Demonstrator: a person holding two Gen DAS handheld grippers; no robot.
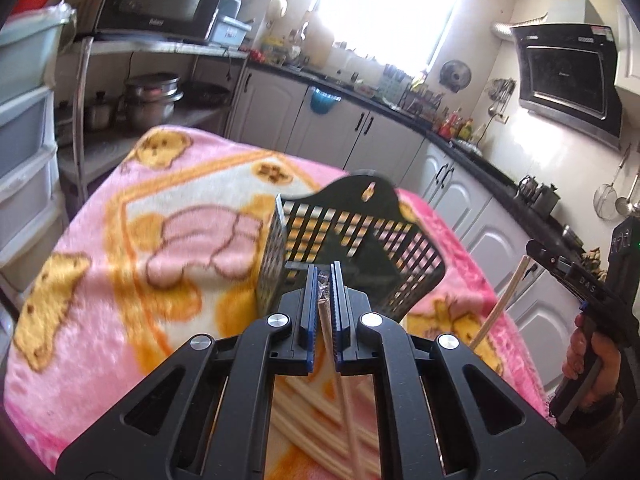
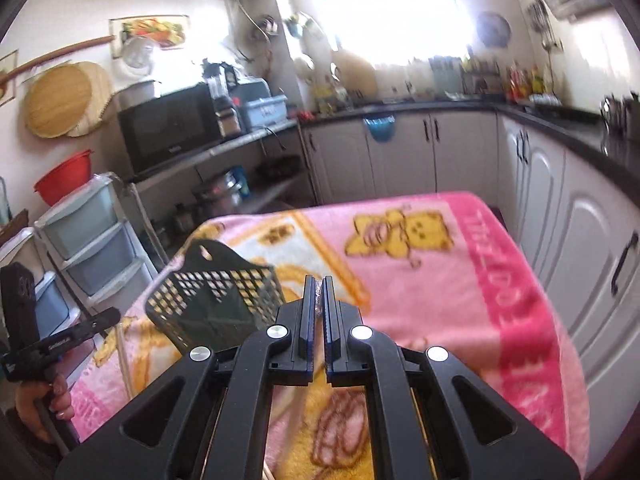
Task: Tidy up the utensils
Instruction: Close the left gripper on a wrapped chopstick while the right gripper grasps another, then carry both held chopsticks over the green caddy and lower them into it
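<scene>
Pale wooden chopsticks are off the pink blanket-covered surface (image 1: 100, 280) now, one in each tool. The left gripper (image 1: 323, 280) has its jaws pinched shut on a chopstick (image 1: 340, 384) running down through the lower middle of its view. The right gripper (image 2: 316, 292) is clamped too, its stick (image 1: 496, 304) showing at the right edge of the left view. Black mesh basket (image 1: 360, 248) lies centre frame, looking empty. More sticks (image 1: 304, 420) wait below, so most of the job remains.

Fleecy pink blanket (image 1: 100, 280) carries yellow-orange bear motifs and a white panel. Black plastic lattice basket (image 1: 352, 248) shows a square-hole grid. Pale wooden chopstick (image 1: 330, 332); blue-edged black gripper pads (image 1: 307, 312).
</scene>
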